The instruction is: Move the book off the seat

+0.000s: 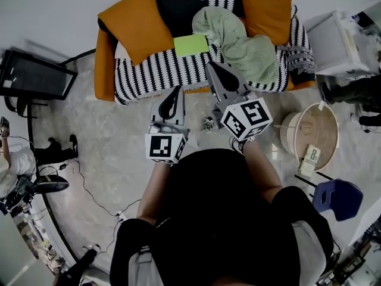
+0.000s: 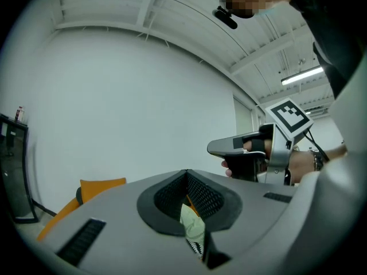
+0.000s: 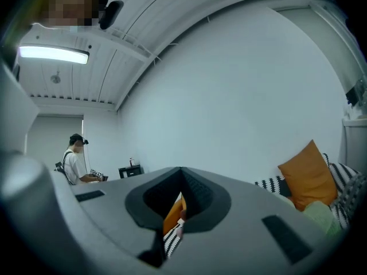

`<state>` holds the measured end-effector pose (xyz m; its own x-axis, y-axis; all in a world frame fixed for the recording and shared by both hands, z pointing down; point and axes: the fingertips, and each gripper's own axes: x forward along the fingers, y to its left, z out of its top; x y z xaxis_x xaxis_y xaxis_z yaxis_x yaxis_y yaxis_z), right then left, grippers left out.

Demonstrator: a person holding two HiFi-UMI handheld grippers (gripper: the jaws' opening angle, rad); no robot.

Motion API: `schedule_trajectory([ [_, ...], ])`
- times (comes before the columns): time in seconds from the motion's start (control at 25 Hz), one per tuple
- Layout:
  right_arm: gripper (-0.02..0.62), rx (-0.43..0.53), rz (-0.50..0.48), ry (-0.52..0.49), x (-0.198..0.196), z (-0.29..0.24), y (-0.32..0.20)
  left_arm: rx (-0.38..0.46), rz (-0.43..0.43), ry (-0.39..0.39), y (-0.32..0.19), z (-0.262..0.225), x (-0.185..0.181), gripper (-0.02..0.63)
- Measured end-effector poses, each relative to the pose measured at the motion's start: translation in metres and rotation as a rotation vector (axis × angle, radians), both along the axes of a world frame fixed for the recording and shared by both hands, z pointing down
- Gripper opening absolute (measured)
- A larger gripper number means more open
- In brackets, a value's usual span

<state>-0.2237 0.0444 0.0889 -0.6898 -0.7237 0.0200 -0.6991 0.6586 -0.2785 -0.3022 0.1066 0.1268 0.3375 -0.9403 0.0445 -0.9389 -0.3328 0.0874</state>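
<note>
A pale green book point(image 1: 190, 44) lies flat on the seat of a sofa point(image 1: 149, 70) with a black-and-white striped cover, just left of a crumpled green blanket point(image 1: 235, 37). Both grippers are held level in front of the sofa and point at it. My left gripper point(image 1: 175, 94) point(image 2: 186, 173) is short of the seat's front edge, with its jaws together and nothing in them. My right gripper point(image 1: 212, 67) point(image 3: 180, 171) reaches a little further, its tip over the front of the seat below the book, jaws together and empty. The right gripper point(image 2: 211, 148) also shows in the left gripper view.
Orange cushions point(image 1: 136, 22) point(image 1: 266, 12) lean on the sofa back. A round wooden table point(image 1: 315, 133) stands at the right, a white cabinet point(image 1: 336, 43) behind it, and a black screen point(image 1: 36, 76) at the left. Cables run over the floor. A person point(image 3: 73, 159) stands far off.
</note>
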Motion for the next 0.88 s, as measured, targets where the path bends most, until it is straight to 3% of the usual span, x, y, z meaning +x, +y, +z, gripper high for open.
schedule_trajectory([
  [0.48,0.015,-0.031,-0.024,0.002,0.002,0.013,-0.091,-0.046,-0.069,0.015,-0.077,0.020,-0.007,0.009],
  [0.88,0.015,-0.087,0.031,0.078,-0.014,0.048,-0.155,-0.131,-0.015,0.076,-0.158,0.066,-0.034,0.009],
])
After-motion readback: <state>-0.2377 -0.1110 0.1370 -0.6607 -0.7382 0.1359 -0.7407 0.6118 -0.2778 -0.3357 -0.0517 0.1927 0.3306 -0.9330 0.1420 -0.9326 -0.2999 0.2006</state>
